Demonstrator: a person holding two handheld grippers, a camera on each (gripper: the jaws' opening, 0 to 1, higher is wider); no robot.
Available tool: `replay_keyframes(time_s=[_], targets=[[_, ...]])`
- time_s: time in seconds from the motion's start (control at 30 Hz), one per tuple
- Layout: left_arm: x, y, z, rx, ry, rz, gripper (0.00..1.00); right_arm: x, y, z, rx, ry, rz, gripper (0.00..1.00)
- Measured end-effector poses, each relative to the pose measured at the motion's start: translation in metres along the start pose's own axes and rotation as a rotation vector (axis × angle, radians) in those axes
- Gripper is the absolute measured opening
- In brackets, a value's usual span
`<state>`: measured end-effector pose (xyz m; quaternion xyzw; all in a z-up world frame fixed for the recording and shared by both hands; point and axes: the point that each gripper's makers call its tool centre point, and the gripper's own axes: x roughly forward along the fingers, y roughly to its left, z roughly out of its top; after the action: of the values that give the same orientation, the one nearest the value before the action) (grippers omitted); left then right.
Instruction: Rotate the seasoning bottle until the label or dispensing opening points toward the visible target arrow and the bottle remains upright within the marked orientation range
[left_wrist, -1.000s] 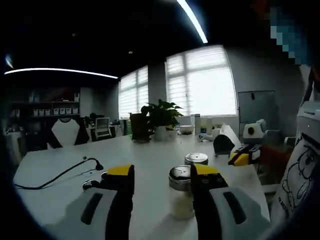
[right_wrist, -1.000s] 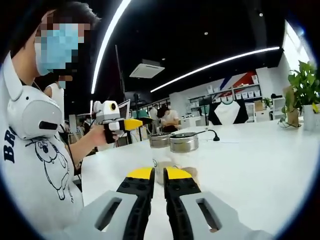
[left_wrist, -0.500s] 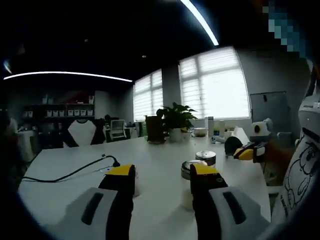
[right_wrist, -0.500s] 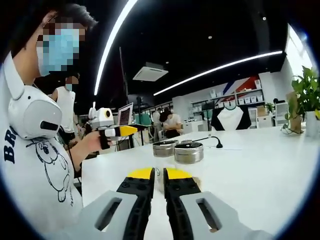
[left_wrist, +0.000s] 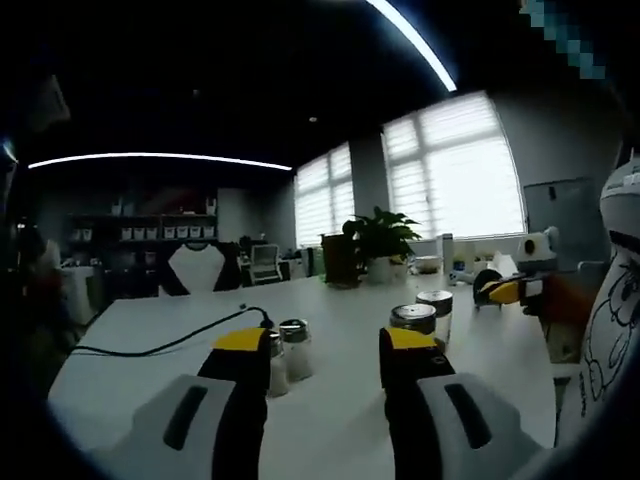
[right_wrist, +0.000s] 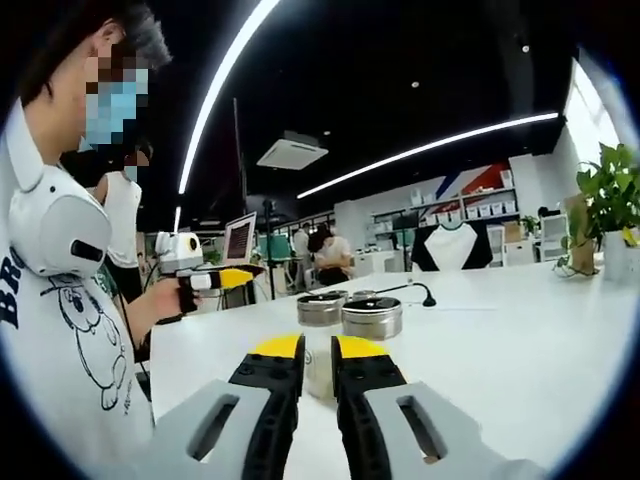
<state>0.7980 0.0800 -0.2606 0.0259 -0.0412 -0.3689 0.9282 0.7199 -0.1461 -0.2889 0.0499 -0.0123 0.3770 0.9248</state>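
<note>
Two seasoning bottles are standing upright side by side on the white tabletop. In the left gripper view, the nearer bottle is showing a shiny metal cap above a pale, frosted body, partly hidden behind one jaw of the left hand-held gripper, with the second bottle just behind it. The left jaws are gaping wide and gripping nothing. Two small shakers are sitting near the other jaw, beside a black cable.

In the right gripper view, the right hand-held gripper is holding its jaws nearly together, with only a narrow slit between the yellow tips, and nothing is lying between them. The bottle is rising just beyond those tips, touching its twin. No label or opening is readable.
</note>
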Motion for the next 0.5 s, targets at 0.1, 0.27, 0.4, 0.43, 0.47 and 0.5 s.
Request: replay_keyframes(time_s=[0.1, 0.27, 0.4, 0.43, 0.47, 0.5], targets=[[-0.007, 0.001, 0.0, 0.006, -0.001, 0.009, 0.46, 0.001, -0.004, 0.009, 0.006, -0.028, -0.022, 0.08], [-0.021, 0.008, -0.003, -0.012, 0.0, 0.035, 0.46, 0.006, -0.002, 0.023, -0.011, -0.054, -0.015, 0.08], [-0.026, 0.017, -0.007, -0.037, 0.011, 0.055, 0.46, 0.01, -0.003, 0.031, -0.036, -0.049, -0.026, 0.09], [-0.025, 0.019, -0.009, -0.046, 0.012, 0.054, 0.46, 0.01, -0.003, 0.032, -0.05, -0.048, -0.036, 0.11], [-0.024, 0.02, -0.009, -0.049, 0.011, 0.052, 0.46, 0.01, -0.005, 0.033, -0.067, -0.046, -0.05, 0.13], [-0.022, 0.021, -0.01, -0.052, 0.014, 0.05, 0.46, 0.009, -0.008, 0.033, -0.07, -0.048, -0.071, 0.16]])
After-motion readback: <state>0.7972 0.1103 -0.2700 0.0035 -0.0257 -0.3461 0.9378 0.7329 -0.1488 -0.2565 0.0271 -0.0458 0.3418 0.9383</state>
